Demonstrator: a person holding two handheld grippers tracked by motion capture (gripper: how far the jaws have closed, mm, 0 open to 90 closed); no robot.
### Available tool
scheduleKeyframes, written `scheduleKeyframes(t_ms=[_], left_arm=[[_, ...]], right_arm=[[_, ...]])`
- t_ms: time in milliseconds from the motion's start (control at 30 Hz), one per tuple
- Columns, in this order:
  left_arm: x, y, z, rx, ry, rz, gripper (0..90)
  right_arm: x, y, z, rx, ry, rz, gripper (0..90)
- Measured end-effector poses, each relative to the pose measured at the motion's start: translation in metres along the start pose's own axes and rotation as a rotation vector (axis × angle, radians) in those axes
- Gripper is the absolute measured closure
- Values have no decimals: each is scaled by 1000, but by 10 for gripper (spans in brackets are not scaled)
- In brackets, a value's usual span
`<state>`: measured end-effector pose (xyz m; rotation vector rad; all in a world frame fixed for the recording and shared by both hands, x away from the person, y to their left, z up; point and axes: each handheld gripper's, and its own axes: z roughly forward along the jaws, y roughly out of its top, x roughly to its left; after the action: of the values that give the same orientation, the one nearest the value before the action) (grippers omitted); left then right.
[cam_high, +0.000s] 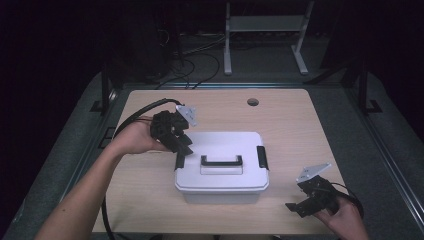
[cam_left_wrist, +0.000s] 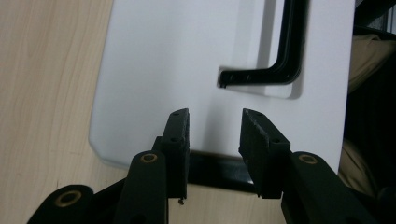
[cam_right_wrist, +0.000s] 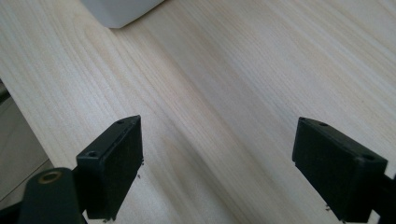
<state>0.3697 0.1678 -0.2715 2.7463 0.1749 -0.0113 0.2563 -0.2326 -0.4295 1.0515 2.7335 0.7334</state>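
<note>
A white lidded box (cam_high: 220, 145) stands mid-table, with a black handle (cam_high: 221, 161) lying flat in the lid's recess and a black latch at each end. My left gripper (cam_high: 184, 148) hovers over the box's left end, pointing down at the left latch (cam_high: 180, 160). In the left gripper view its jaws (cam_left_wrist: 215, 122) stand partly apart above the lid (cam_left_wrist: 154, 60); the latch (cam_left_wrist: 219, 171) crosses beneath them, and nothing is pinched. My right gripper (cam_high: 296, 208) rests low near the table's front right corner, open wide (cam_right_wrist: 217, 140) over bare wood.
The right latch (cam_high: 262, 157) sits on the box's far end. The wooden table (cam_high: 300, 125) has a round cable hole (cam_high: 253, 102) at the back. A corner of the box (cam_right_wrist: 121, 11) shows ahead of the right gripper. Cables trail off the table's left side.
</note>
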Motion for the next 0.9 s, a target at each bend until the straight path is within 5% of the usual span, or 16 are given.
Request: scheduleKeyframes(t_ms=[900], left_arm=[[3, -38, -1, -20, 3, -58, 564]], right_arm=[[-2, 1, -1, -5, 1, 10, 157]])
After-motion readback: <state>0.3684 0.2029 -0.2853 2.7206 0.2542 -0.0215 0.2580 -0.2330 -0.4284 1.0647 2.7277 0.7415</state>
